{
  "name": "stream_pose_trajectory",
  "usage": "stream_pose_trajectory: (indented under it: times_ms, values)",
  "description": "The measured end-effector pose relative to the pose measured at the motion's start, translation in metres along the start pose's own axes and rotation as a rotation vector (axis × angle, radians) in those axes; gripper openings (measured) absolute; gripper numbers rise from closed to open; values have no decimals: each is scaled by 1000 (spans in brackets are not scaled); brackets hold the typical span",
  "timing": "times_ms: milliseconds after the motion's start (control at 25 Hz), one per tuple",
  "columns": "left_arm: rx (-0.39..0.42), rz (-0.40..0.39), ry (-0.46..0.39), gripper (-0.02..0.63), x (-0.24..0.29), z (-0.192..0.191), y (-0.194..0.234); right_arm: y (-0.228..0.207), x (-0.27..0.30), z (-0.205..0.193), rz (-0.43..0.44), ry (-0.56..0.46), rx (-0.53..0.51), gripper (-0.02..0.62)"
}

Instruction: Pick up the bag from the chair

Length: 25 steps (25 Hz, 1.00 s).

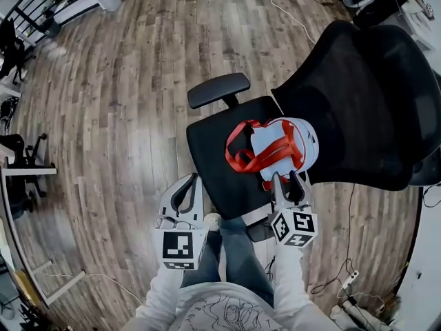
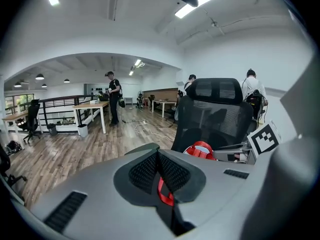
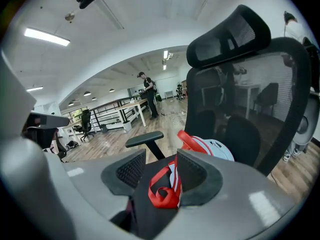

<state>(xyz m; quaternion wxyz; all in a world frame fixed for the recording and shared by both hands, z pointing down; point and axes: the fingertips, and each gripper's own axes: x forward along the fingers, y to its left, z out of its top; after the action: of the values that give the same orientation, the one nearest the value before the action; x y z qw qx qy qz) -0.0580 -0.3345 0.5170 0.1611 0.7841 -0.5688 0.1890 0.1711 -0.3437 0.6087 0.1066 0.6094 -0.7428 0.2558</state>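
A pale blue bag with red straps lies on the seat of a black office chair, up against its mesh backrest. My right gripper is open at the bag's near edge. In the right gripper view the bag lies just beyond the right gripper, and a red strap loop shows in the gap between the jaws, with no pad pressing on it. My left gripper is shut beside the seat's left front corner, holding nothing. From the left gripper the bag sits ahead to the right.
The chair's armrest juts out on the far left of the seat. The person's legs stand right at the seat's front edge. Cables and a power strip lie on the wood floor at the right. Desks and other chairs line the left wall.
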Motion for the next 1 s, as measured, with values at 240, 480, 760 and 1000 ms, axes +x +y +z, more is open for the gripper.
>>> stream_pose_trajectory:
  times_ms: [240,480,760,1000]
  values:
    - [-16,-5,27,6,23,-17,-7,-22,33,-24,-15,8,18,190]
    - [-16,-15,55,6,39,-32,-14,-38,62,-48,-64,7,15,190]
    - [-37,-36,75,6,50,-49,-21,-53,84,-78,-92,25,44,190]
    - [-49,-51,109,6,55,-69,-27,-56,110,-99,-82,68,20,190]
